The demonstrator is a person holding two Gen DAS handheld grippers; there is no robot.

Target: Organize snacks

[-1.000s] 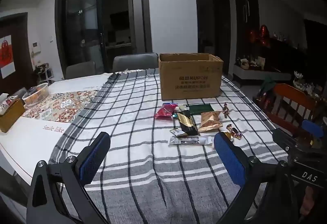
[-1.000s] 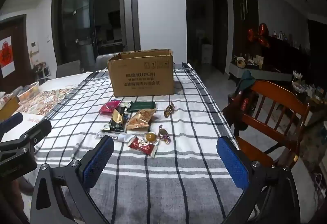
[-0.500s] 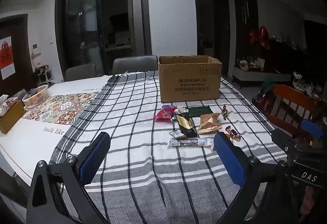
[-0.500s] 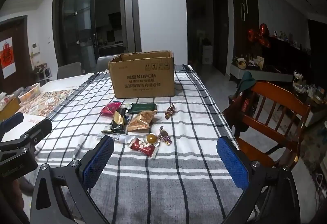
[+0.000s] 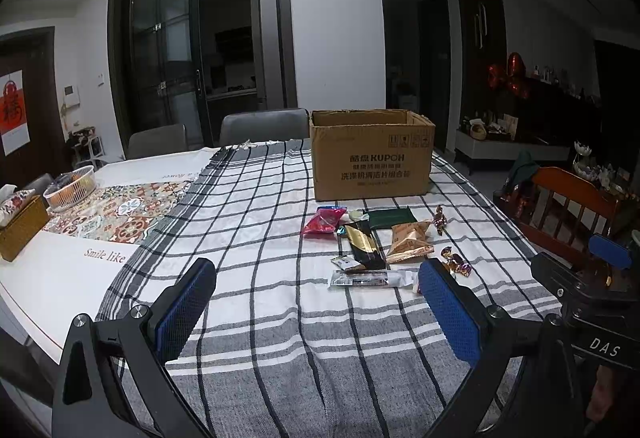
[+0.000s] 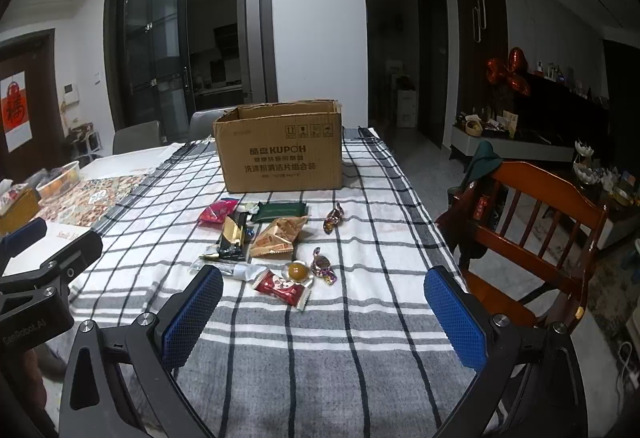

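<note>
Left claw (image 5: 316, 312): wide, empty. Right claw (image 6: 324, 312): wide, empty. Snacks (image 6: 272, 238): clustered mid-worktop (image 6: 360, 358), before the cardboard box (image 6: 280, 154); clear long packet (image 5: 370, 279) lies crosswise, its right end hidden behind left claw's finger.

Left gripper (image 5: 316, 312): I see black angular fingers (image 5: 486, 334) with blue mesh-textured pads and silver screws.
Right gripper (image 6: 324, 312): same black frame, blue dimpled pads, silver screw heads at the finger joints.
Markings: from the left wrist I read white "DAS" on the right gripper's body; the right wrist shows faint lettering on the left gripper's block.
</note>
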